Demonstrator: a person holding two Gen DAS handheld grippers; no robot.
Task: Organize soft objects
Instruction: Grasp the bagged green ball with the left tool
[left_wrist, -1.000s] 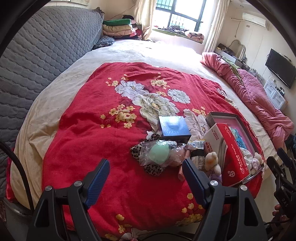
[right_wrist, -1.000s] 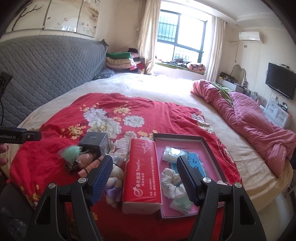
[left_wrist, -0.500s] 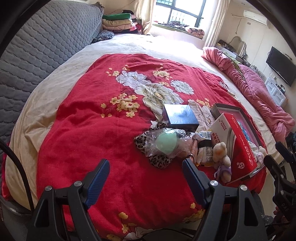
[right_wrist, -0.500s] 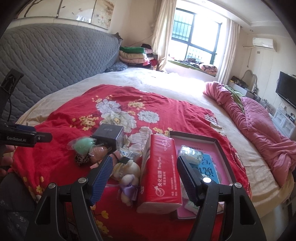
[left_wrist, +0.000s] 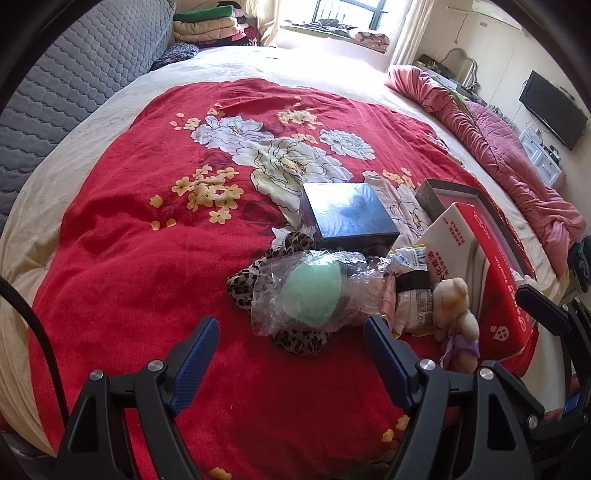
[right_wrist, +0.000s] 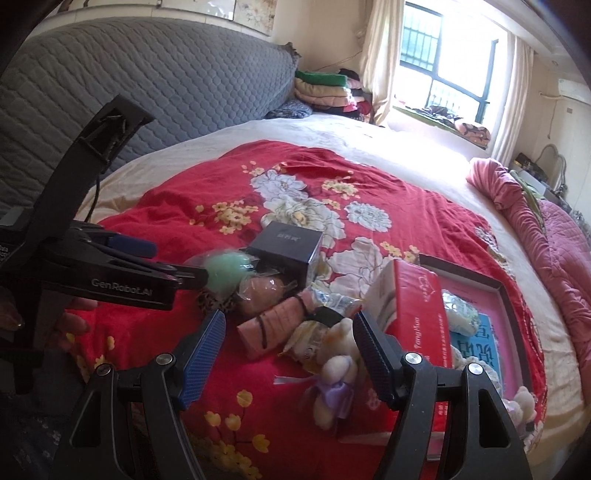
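Plush red floral blanket (left_wrist: 122, 258) bears crinkly plastic bag (left_wrist: 317, 291) and fuzzy bear (right_wrist: 338, 365); both grippers' jaws gape empty.

Crinkly clear plastic bag (left_wrist: 314, 291); plush bear (left_wrist: 456, 306); glossy box (left_wrist: 349, 214).

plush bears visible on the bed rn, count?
2. One cream plush bear lies left of the red tissue pack; a second bear peeks out at the pink tray's near right corner. More may be hidden.

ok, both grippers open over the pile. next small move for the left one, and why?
Probably ease the left gripper down onto the bagged green sponge: open jaws are lined up just short of it, nothing is held, and it tops the leopard-print cloth.
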